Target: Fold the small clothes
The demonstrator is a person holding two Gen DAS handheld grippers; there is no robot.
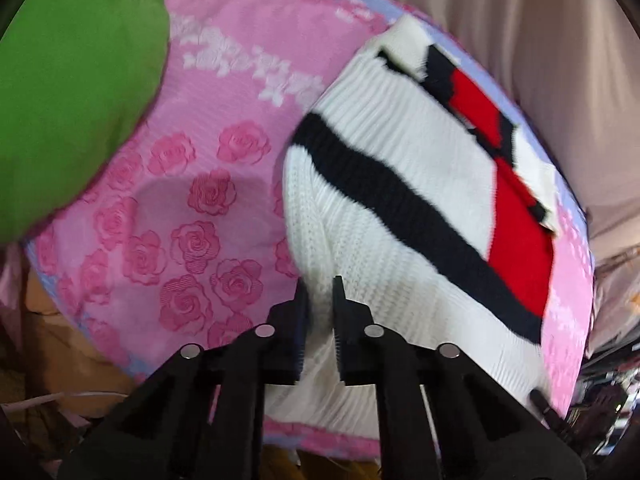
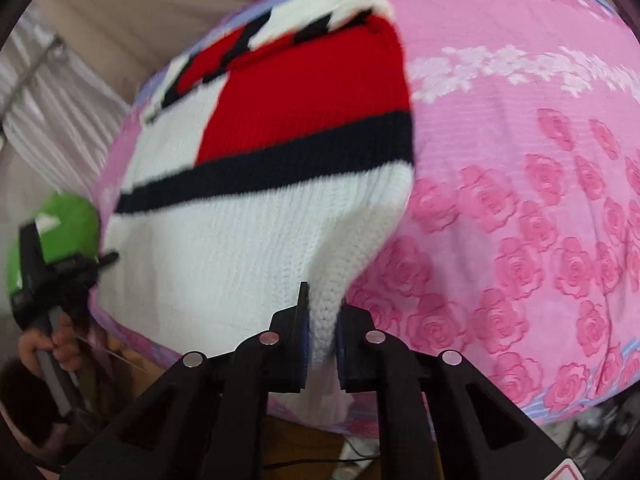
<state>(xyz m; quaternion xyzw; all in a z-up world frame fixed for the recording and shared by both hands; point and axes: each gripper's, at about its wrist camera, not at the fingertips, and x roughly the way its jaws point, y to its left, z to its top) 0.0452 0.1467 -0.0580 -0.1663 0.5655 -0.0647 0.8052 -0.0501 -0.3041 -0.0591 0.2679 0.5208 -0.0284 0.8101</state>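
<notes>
White ribbed knit sweater with a black stripe and red block lies spread on the pink rose-patterned bedspread, its near hem edge toward the person and the collar end away toward the far side of the bed. Both near corners are taken up: the left tool is clenched on a pinch of white knit at the sweater's left near corner, and the right tool is clenched on a raised ridge of white knit at the right near corner, the fabric standing up between its pads. The line between the two tools runs across the hem; the garment's length runs straight away from both, so neither is nearer the collar. Judgement: the fold wants the hem carried forward over the body. A green cushion-like object sits to the left, apart from the sweater. Views are somewhat blurred.
</notes>
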